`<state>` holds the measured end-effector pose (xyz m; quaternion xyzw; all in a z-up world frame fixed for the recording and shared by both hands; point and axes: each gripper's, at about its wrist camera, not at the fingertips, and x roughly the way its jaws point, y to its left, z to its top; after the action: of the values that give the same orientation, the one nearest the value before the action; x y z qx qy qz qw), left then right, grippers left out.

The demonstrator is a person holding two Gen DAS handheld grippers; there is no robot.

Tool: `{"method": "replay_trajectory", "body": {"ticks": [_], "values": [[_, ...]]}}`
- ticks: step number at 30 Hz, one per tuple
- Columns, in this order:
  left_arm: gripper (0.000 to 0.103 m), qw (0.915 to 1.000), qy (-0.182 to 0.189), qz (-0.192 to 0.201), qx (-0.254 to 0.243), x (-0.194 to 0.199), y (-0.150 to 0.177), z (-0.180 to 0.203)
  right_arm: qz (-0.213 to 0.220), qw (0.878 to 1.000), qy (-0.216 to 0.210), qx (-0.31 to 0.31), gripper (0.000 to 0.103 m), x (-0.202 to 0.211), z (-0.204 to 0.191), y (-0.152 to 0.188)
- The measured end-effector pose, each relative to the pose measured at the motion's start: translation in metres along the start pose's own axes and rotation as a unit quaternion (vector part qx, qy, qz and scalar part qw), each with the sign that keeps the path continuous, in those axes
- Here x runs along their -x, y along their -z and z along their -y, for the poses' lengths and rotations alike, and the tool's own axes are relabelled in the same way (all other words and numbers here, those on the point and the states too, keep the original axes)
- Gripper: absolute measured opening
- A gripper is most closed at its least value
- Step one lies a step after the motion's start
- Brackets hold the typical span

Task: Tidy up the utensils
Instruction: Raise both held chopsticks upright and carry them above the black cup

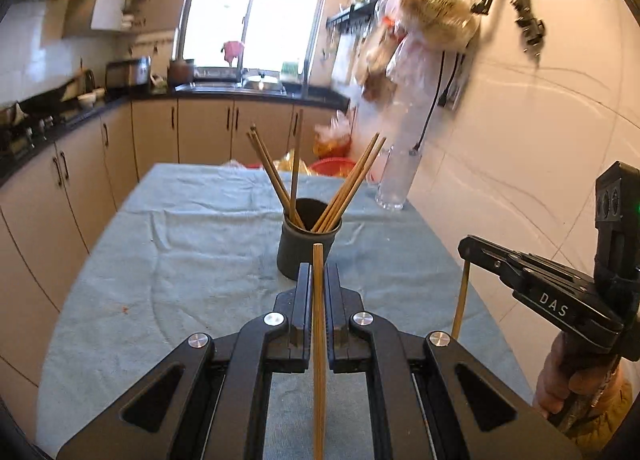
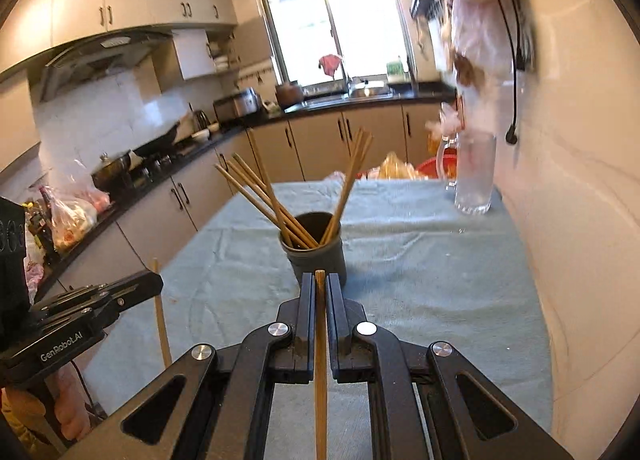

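Observation:
A dark round holder point(image 1: 306, 250) stands mid-table with several wooden chopsticks point(image 1: 348, 187) fanned out of it; it also shows in the right wrist view point(image 2: 318, 256). My left gripper point(image 1: 318, 272) is shut on a single upright chopstick point(image 1: 319, 340), just in front of the holder. My right gripper point(image 2: 320, 282) is shut on another upright chopstick point(image 2: 320, 360), also just short of the holder. The right gripper shows at the right of the left view point(image 1: 466, 250) with its chopstick point(image 1: 462, 300). The left gripper shows at the left of the right view point(image 2: 154, 282).
The table carries a light blue cloth point(image 1: 180, 252). A clear glass mug point(image 2: 474, 171) stands at its far right by the tiled wall point(image 2: 580, 179). A red basin point(image 1: 332, 165) and bags sit beyond the far edge. Kitchen counters point(image 2: 132, 187) run along the left.

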<state>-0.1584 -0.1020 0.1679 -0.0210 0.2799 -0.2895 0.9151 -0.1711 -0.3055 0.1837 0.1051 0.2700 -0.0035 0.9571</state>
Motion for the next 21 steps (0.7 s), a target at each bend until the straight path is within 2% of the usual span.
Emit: {"method": "replay_trajectory", "body": {"ticks": [6,12,21], "values": [[0.005,0.9994,-0.014,0.033,-0.006,0.04,0.015,0.006,0.028,0.999,0.005,0.016,0.005,0.038,-0.011,0.014],[0.005,0.999,-0.008,0.042,-0.016,0.065,0.022,0.009,0.042,0.999,-0.001,0.016,0.006,0.068,-0.009,0.021],[0.005,0.9983,0.008,0.046,-0.035,0.086,0.031,0.019,0.052,0.998,-0.007,0.03,0.006,0.092,-0.018,0.031]]}}
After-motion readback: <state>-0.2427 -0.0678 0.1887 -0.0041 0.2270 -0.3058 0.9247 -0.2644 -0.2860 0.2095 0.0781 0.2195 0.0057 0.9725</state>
